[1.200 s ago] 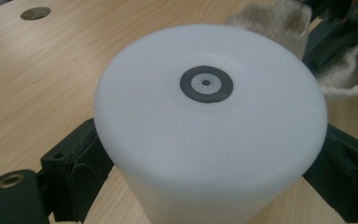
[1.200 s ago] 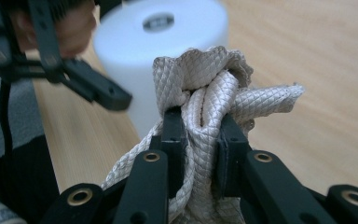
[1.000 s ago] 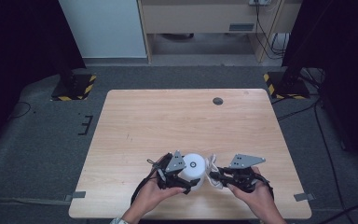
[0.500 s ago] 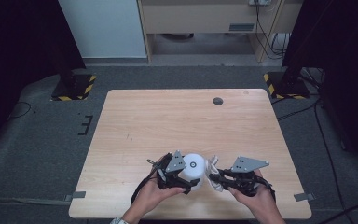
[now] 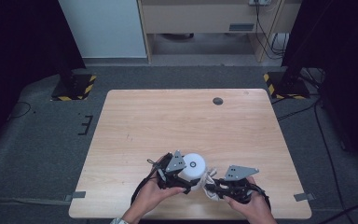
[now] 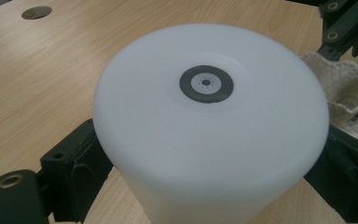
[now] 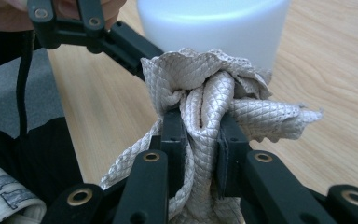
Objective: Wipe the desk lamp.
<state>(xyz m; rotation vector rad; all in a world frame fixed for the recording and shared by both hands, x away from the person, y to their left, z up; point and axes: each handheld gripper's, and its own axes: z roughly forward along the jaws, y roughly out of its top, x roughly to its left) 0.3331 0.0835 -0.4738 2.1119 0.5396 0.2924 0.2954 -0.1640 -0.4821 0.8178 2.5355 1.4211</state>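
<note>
A white cylinder (image 5: 195, 165) with a dark ring mark on its top (image 6: 206, 84) stands near the table's front edge. My left gripper (image 5: 186, 179) is shut on it, one black jaw on each side of its wall (image 6: 205, 186). My right gripper (image 5: 212, 187) is shut on a bunched beige quilted cloth (image 7: 205, 93), pinched between its two pads (image 7: 200, 140). The cloth (image 6: 349, 93) touches the cylinder's (image 7: 214, 23) side, low on the wall facing the right hand. One jaw of the left gripper (image 7: 121, 42) shows beside the cloth.
The wooden table (image 5: 168, 121) has a small dark round disc (image 5: 217, 101) set into its far right part. Both hands work close to the near edge. Dark floor, black stands with striped bases and a cabinet surround the table.
My right gripper has shifted a little lower and toward the near edge with the cloth in it. The left gripper and the cylinder have kept still.
</note>
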